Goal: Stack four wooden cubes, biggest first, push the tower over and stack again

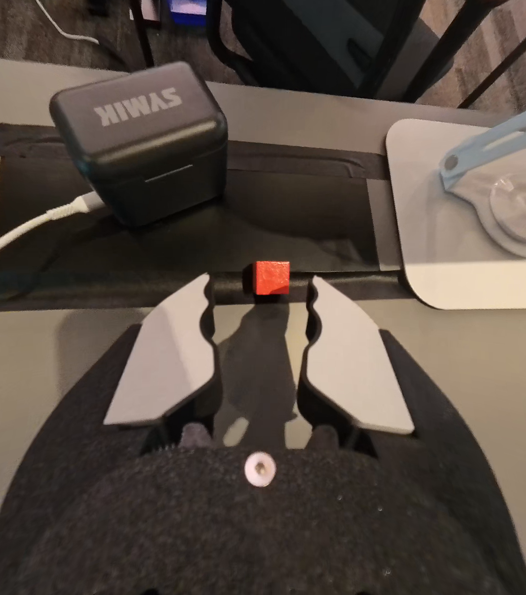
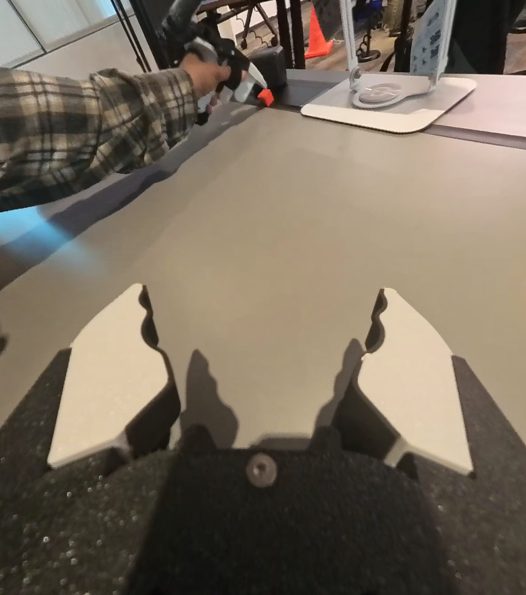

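Left wrist view — left tongs spread, nearing red cube.

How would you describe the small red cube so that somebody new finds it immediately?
Start from the dark mat lying across the grey table. At the mat's near edge, between the black box and the white lamp base, sits the red cube, the only brightly coloured thing there.
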Tool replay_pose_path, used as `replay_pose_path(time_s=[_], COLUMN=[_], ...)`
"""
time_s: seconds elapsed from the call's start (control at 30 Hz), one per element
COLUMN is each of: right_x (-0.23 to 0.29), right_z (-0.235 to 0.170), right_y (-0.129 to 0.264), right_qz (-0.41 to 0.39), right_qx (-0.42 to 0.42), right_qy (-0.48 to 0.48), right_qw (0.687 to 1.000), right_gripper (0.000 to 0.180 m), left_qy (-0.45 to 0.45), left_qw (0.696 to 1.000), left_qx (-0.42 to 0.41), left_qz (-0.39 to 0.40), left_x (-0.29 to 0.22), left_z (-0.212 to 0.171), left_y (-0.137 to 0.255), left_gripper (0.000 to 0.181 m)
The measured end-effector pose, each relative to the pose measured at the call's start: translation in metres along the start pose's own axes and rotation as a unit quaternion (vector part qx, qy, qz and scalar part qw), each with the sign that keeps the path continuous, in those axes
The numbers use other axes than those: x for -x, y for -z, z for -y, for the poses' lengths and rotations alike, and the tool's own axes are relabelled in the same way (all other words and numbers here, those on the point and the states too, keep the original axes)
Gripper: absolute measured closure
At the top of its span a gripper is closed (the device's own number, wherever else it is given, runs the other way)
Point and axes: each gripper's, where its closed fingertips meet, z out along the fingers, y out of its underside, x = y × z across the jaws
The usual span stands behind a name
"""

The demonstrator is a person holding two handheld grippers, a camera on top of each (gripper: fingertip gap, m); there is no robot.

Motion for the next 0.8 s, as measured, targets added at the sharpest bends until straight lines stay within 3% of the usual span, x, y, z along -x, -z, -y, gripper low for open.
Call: replay_pose_path(time_s=[0.3, 0.47, 0.57, 0.8], right_x=[-0.006, -0.011, -0.013, -0.006], right_z=[-0.003, -0.003, 0.001, 0.009], right_y=[0.008, 0.016, 0.021, 0.024], right_qz=[-0.006, -0.018, -0.022, -0.015], right_qx=[0.002, 0.0, -0.01, -0.018], right_qy=[-0.002, -0.006, -0.012, -0.004], right_qw=[1.0, 1.0, 1.0, 1.0], right_gripper=[0.053, 0.055, 0.056, 0.057], left_qy=[-0.004, -0.025, -0.034, -0.057], left_qw=[0.999, 0.999, 0.999, 0.998], left_qx=[0.019, 0.023, 0.029, -0.001], left_qz=[0.025, 0.028, 0.024, -0.028], left_x=[-0.003, -0.003, -0.004, 0.003], left_z=[-0.01, -0.01, -0.011, 0.014], left_y=[-0.021, -0.026, -0.024, 0.03], left_gripper=[0.127, 0.158, 0.158, 0.158])
